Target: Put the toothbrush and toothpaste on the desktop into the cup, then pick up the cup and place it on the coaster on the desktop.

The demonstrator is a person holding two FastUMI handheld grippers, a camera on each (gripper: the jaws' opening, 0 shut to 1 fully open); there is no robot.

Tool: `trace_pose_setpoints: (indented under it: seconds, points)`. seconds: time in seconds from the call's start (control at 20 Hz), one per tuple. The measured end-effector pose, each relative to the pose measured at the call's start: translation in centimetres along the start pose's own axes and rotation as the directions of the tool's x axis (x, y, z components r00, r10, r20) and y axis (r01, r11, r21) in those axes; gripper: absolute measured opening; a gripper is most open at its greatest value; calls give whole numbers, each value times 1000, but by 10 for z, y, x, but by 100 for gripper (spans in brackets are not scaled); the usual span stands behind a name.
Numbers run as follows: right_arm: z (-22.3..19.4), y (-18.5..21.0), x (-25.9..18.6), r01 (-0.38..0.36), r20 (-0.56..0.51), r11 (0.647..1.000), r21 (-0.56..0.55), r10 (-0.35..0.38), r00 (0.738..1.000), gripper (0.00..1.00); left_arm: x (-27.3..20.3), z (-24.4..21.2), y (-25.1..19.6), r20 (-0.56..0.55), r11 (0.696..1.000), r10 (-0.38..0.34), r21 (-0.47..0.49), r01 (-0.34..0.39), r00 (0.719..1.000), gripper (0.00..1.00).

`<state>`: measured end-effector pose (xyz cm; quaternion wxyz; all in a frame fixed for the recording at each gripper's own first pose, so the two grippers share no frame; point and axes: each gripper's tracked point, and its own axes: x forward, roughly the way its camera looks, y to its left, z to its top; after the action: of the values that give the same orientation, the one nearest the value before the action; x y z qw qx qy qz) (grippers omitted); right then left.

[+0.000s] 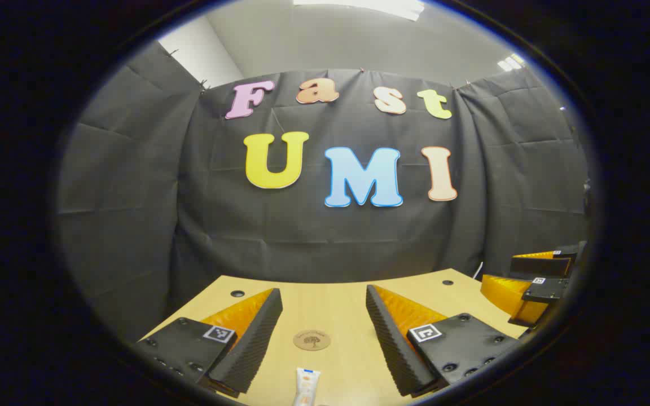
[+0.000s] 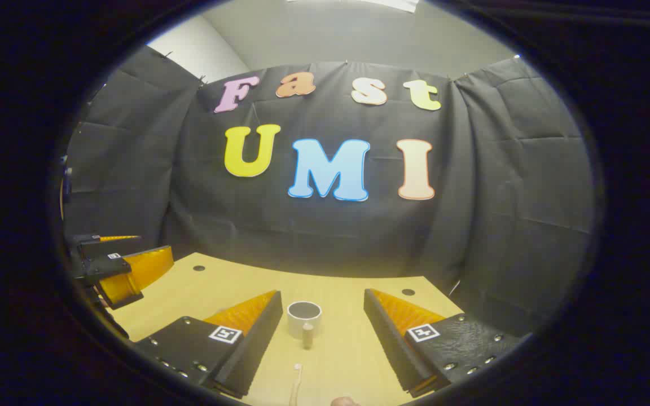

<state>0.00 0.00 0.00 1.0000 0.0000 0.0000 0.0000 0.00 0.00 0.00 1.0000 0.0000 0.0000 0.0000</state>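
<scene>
A: What are you seeing in the left gripper view, left to right?

B: My left gripper is hovering over the desktop with its 2 fingers spread wide and nothing between them. The coaster is lying flat in the gap between them, and the toothpaste is lying just below it at the bottom edge, its cap end pointing toward the coaster but not touching it. Far right, my other gripper is showing at the rim of the view.

A: And in the right gripper view?

B: At the far left my left gripper is showing, off beside the desktop's edge. My right gripper is hanging over the wood, its 2 fingers also standing wide apart and gripping nothing. The cup is standing upright between them, its handle turned toward me, empty as far as I can see. Nearer me, the toothbrush is lying on the desktop, its head end pointing toward the cup and apart from it.
</scene>
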Motion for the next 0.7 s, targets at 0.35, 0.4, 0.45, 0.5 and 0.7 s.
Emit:
trace_pose_setpoints:
  seconds: [0.35,0.4,0.45,0.5,0.7]
  points:
    - [-1,10,7,-19,-10,1000,-6,19,1000,91,11,-5,13,-21,1000,20,1,-20,1000,96]
    - [0,10,8,-14,-10,1000,-9,14,1000,91,12,-7,14,-27,1000,19,-2,-19,999,93]
    - [-2,11,8,-12,-17,1000,-14,11,1000,91,13,-8,15,-31,1000,21,2,-21,999,93]
    - [-5,11,8,-4,-32,1000,-20,3,999,91,13,-8,17,-33,1000,27,8,-27,999,96]
    - [-17,9,13,7,-98,1000,-16,-8,995,91,13,-10,17,-45,999,28,21,-27,999,96]
